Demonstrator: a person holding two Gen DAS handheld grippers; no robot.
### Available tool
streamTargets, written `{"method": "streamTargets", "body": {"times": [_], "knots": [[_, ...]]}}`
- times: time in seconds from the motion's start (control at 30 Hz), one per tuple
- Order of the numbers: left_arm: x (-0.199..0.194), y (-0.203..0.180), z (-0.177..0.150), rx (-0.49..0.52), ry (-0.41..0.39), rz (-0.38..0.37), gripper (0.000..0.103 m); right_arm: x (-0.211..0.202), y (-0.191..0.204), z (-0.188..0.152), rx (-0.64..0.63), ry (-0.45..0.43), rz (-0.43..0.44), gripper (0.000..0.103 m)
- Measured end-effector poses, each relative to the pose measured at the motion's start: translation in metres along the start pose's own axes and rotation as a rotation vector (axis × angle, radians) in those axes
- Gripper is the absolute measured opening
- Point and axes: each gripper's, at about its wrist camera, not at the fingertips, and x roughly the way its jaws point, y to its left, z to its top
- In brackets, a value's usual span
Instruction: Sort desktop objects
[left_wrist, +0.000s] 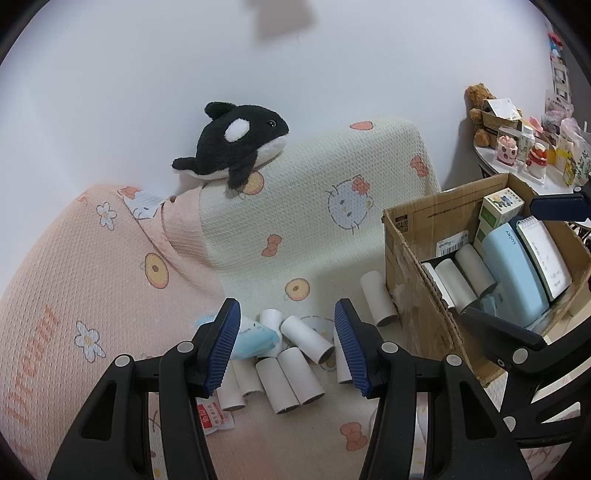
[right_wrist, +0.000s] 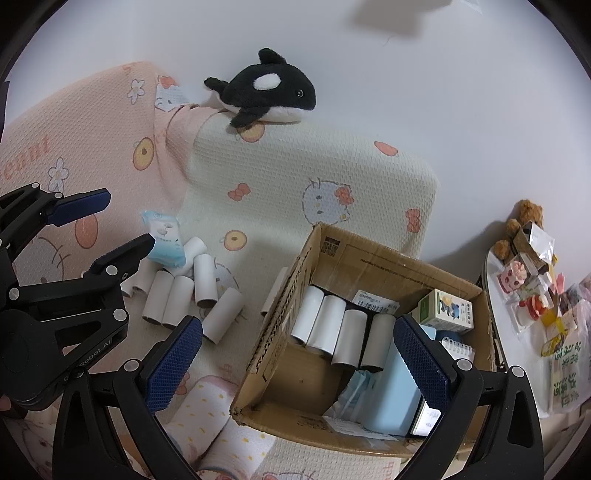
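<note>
Several white cardboard tubes (left_wrist: 284, 365) lie in a heap on the patterned blanket, with a light blue tissue pack (left_wrist: 255, 336) on their far left side. My left gripper (left_wrist: 286, 321) hangs open just above the heap, nothing between its blue pads. One more tube (left_wrist: 378, 299) lies beside the cardboard box (left_wrist: 417, 295). Over that box (right_wrist: 388, 258) my right gripper (right_wrist: 297, 332) is spread wide open and empty. A row of tubes (right_wrist: 343, 332) stands inside, next to a light blue case (right_wrist: 395, 398). The left gripper (right_wrist: 131, 218) shows at the left edge, near the heap (right_wrist: 184, 291).
The box also holds a spiral notepad (left_wrist: 546, 254) and small cartons (left_wrist: 498, 210). A red and white packet (left_wrist: 216, 417) lies by the heap. An orca plush (left_wrist: 236, 144) rests on the pillow by the wall. A side table (right_wrist: 509, 332) at the right carries trinkets and a teddy bear.
</note>
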Motion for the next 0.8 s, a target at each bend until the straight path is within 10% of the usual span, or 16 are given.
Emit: {"method": "streamTargets", "body": {"times": [0.8], "knots": [[0.0018, -0.001, -0.0016, 0.025, -0.004, -0.028, 0.057, 0.0008, -0.0004, -0.0004, 0.0, 0.003, -0.015, 0.103]]}}
